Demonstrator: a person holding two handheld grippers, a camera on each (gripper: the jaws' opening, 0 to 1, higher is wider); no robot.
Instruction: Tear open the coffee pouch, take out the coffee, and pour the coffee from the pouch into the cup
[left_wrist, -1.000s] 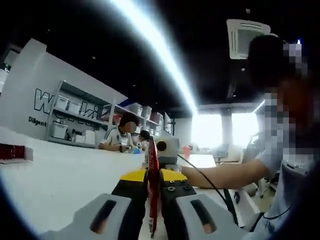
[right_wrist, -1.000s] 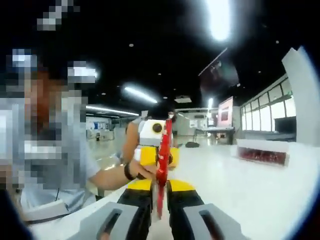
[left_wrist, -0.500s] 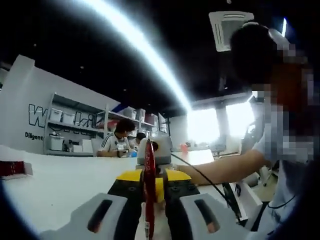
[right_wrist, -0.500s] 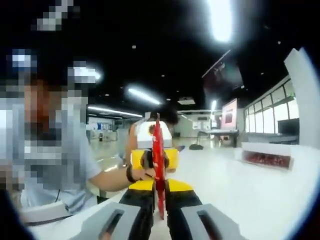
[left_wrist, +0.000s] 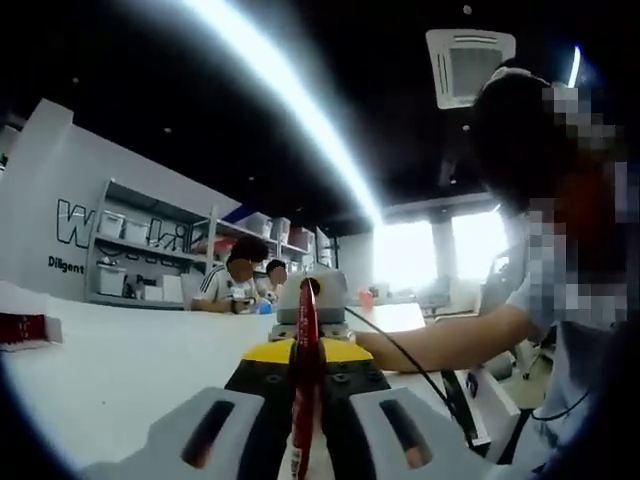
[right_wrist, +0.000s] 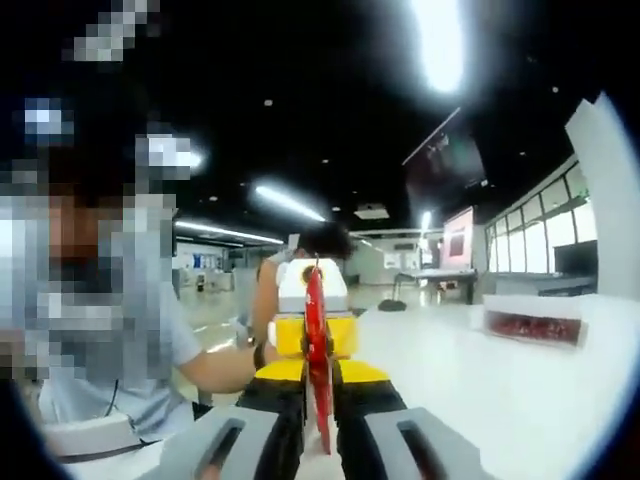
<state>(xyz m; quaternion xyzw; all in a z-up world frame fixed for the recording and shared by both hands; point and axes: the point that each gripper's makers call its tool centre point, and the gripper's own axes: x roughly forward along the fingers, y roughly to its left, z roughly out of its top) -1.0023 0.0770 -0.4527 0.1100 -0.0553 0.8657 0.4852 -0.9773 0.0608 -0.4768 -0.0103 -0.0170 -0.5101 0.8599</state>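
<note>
Both grippers face each other above a white table (left_wrist: 110, 370), with a thin red coffee pouch (left_wrist: 303, 380) held edge-on between them. In the left gripper view, the left gripper (left_wrist: 300, 425) has its jaws closed on the near edge of the pouch, which rises as a narrow red strip between them. Directly beyond it stands the right gripper (left_wrist: 312, 345), yellow and black, closed on the far edge of the same pouch. The right gripper view gives the mirror arrangement: the coffee pouch (right_wrist: 316, 360) stands upright between the closed jaws of the right gripper (right_wrist: 318, 425), and the left gripper (right_wrist: 310, 335) faces it from behind the strip, a hand (right_wrist: 262, 352) on its handle. The pouch is carried clear of the table surface, gripped at both ends.

A red-and-white box (right_wrist: 528, 325) lies toward the far edge of the table. No cup is identifiable in either view.

The step in hand appears to be tearing the pouch open; whether a tear has begun cannot be told, since the pouch is seen only edge-on. The next move probably calls for the two grippers to pull or twist in opposite directions across the top seam, both grips holding firm, and the pouch kept upright so that no coffee spills before it reaches the cup.
</note>
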